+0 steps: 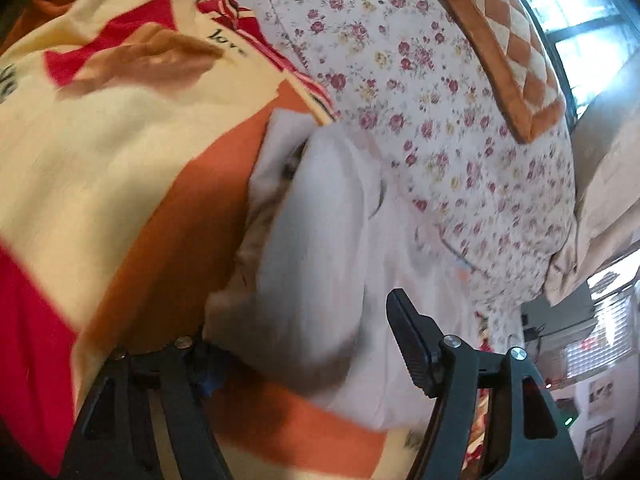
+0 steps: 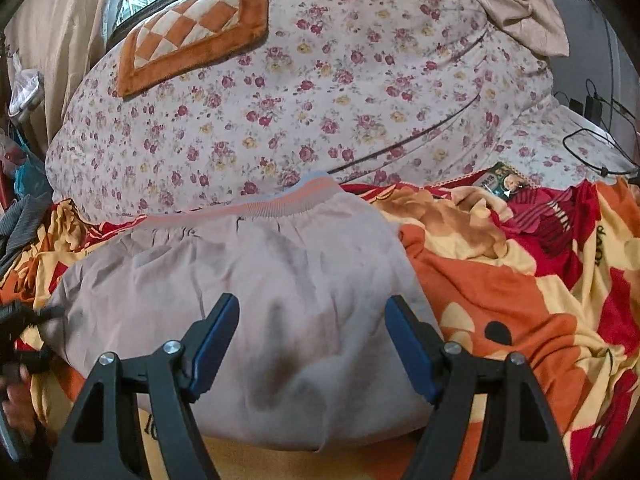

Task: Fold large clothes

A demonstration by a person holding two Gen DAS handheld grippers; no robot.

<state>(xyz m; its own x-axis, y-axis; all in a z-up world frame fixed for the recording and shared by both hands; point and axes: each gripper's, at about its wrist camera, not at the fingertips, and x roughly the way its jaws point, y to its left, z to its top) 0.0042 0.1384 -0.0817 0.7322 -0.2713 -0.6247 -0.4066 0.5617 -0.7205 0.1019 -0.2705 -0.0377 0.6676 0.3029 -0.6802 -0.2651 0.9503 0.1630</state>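
Observation:
A pale grey-lilac pair of trousers [image 2: 260, 280] with a striped elastic waistband [image 2: 280, 204] lies folded on the orange, red and cream bedspread [image 2: 520, 300]. My right gripper [image 2: 312, 340] is open just above its near part, fingers apart and empty. In the left wrist view the same garment [image 1: 320, 240] looks whitish and bunched. My left gripper [image 1: 304, 340] is wide apart over it; the garment's edge covers the left finger's tip and the right finger [image 1: 408, 332] stands clear. The left gripper also shows at the right wrist view's left edge [image 2: 20, 320].
A large floral duvet [image 2: 300, 100] is heaped behind the trousers, with an orange-and-cream checked cushion [image 2: 192, 28] on top. Cables and a charger [image 2: 592, 120] lie at the far right. A small printed packet [image 2: 508, 182] lies on the bedspread. A window is behind.

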